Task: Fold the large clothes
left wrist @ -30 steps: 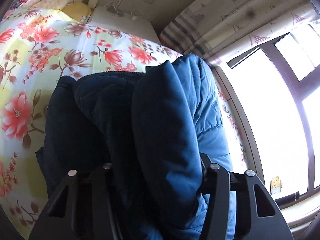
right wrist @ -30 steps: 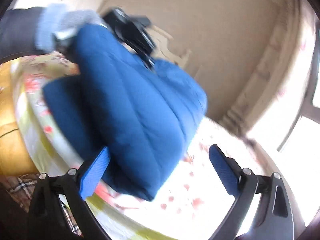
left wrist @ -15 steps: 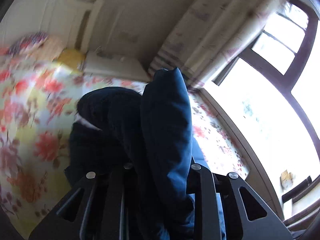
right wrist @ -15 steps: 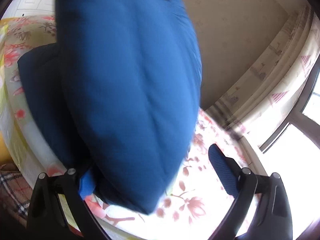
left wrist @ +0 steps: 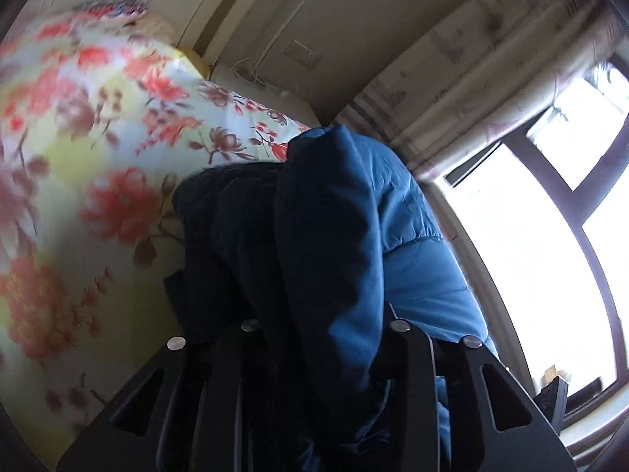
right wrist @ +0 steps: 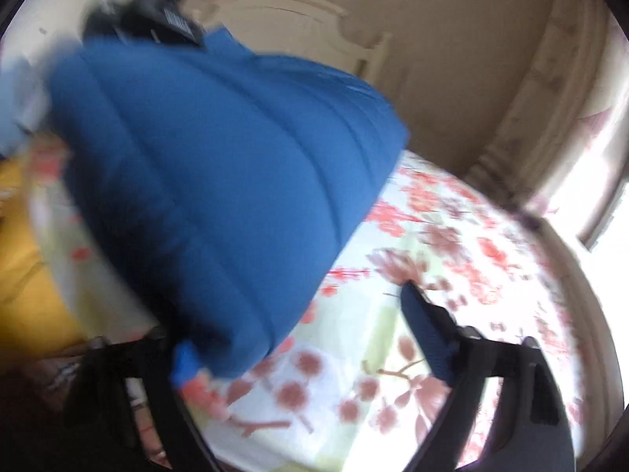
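- Bedroom setting, left wrist view: floral bedsheet with red and brown blossoms on pale yellow-white fills the left half; image partly blurred there.
- Beyond the bedsheet, toward the wall, a cream headboard; a patterned pillow lies at the bedsheet's far end.
- On the side away from the bedsheet: a beige patterned curtain and a bright window with dark frame bars.
- Blue padded jacket is bunched up, lying on the bedsheet on its window side; its dark inner face is toward the bedsheet, the lighter quilted face toward the window.
- Left gripper: both black fingers are pressed against a thick fold of the jacket, which fills the gap between them. Clamped on the jacket.
- Right wrist view, heavy motion blur: same floral bedsheet spreads across the lower right; the headboard stands behind it.
- Jacket shows as a broad blue quilted mass raised above the bedsheet, upper left of centre; the dark body of the left gripper sits at its top edge.
- Right gripper: blue-padded fingers stand wide apart. The jacket's lower edge overlaps the finger on the jacket's side; contact cannot be told through the blur.
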